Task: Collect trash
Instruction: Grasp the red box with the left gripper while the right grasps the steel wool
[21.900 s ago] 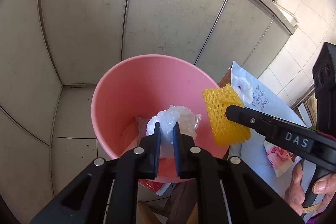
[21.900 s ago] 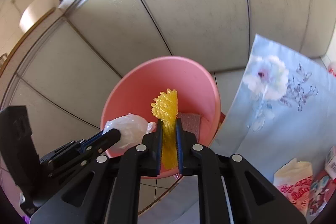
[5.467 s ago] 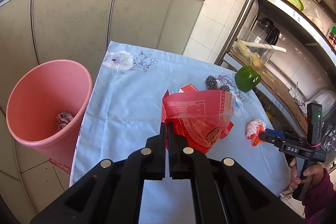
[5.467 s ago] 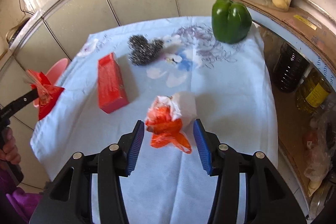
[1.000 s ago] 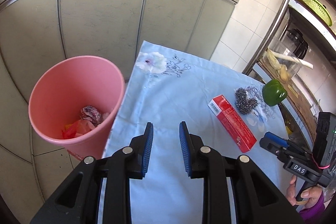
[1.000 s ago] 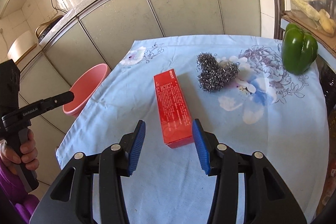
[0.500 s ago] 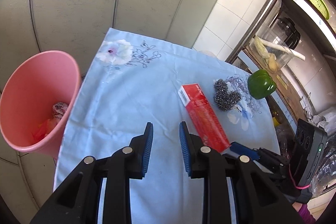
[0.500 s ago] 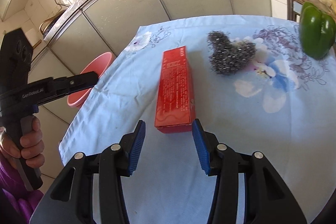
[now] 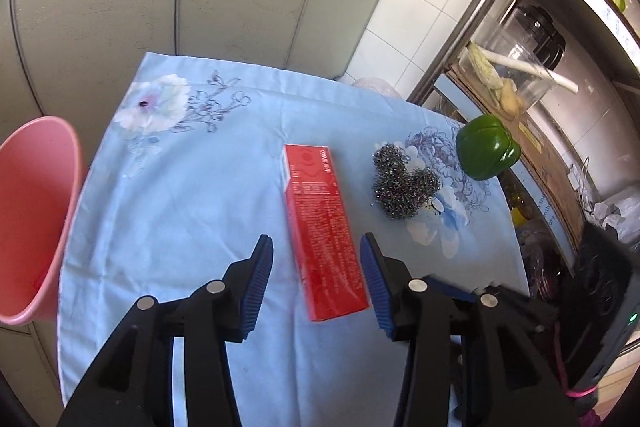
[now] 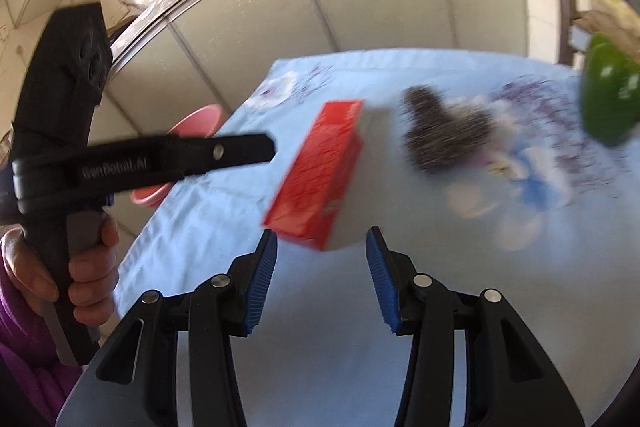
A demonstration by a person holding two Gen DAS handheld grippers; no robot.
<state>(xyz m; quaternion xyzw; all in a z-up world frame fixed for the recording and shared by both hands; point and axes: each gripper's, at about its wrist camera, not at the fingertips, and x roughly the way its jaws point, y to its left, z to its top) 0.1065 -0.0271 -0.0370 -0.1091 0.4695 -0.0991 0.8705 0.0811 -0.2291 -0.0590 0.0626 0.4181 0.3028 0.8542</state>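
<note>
Now the left tool [image 9: 316, 275] is opening, its jaws straddling the near end of the red box [image 9: 322, 223], which lies flat on the surface [image 9: 192, 195] beside the scourer [image 9: 402, 187]; nothing is gripped. The right tool [image 10: 320, 275] hangs open and empty near the same box. To grip well, I judge the left should drop until both pads flank the box's long sides, close squarely, then carry it to the bin [image 9: 32, 211] at the left edge.

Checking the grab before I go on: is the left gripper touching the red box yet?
Apart. In the left wrist view the left gripper, jaws opening, straddles the red box, with tablecloth visible beside each pad.
</note>
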